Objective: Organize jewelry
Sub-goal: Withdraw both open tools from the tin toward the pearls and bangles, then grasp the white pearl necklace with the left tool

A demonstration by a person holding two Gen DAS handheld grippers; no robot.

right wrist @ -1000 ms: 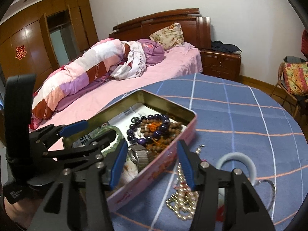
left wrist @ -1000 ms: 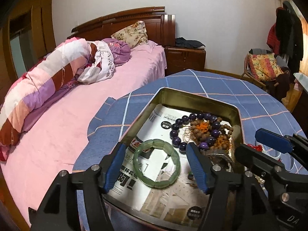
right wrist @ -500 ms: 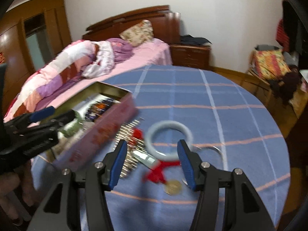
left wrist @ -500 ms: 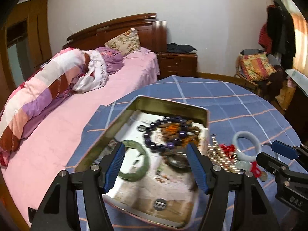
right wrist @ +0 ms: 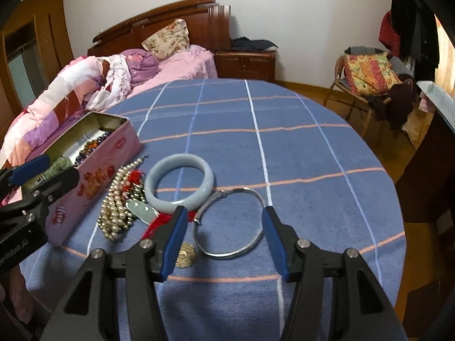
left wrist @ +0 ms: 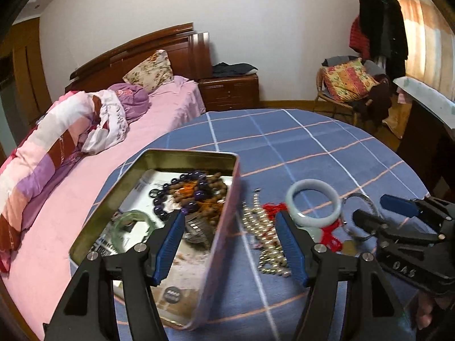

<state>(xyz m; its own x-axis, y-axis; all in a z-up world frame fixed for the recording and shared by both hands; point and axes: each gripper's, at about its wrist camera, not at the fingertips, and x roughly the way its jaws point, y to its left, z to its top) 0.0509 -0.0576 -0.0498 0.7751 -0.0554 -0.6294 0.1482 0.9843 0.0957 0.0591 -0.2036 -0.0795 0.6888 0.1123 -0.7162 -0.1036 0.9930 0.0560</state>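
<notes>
An open pink tin [left wrist: 224, 227] [right wrist: 93, 176] stands on the blue checked table and holds a purple and brown bead strand [left wrist: 196, 190] and a green bangle [left wrist: 129, 221]. Right of it lie a pearl necklace [right wrist: 119, 201], a pale jade bangle [right wrist: 179, 183] [left wrist: 312, 201], a thin silver bangle [right wrist: 230, 221], a red cord [right wrist: 159, 221] and a gold pendant [right wrist: 186, 258]. My left gripper [left wrist: 230, 236] is open and empty over the tin's right wall. My right gripper [right wrist: 224, 227] is open and empty, its fingers either side of the silver bangle.
The round table's edge [right wrist: 398, 199] curves close on the right. A bed with pink bedding [left wrist: 85, 156] lies left of the table. A nightstand [left wrist: 230, 91] and a chair with a patterned cushion [right wrist: 369, 74] stand by the far wall.
Both grippers swung right, away from the tin's inside. The left one left the green bangle lying in the tin. The right one now hovers over the loose jewelry.
</notes>
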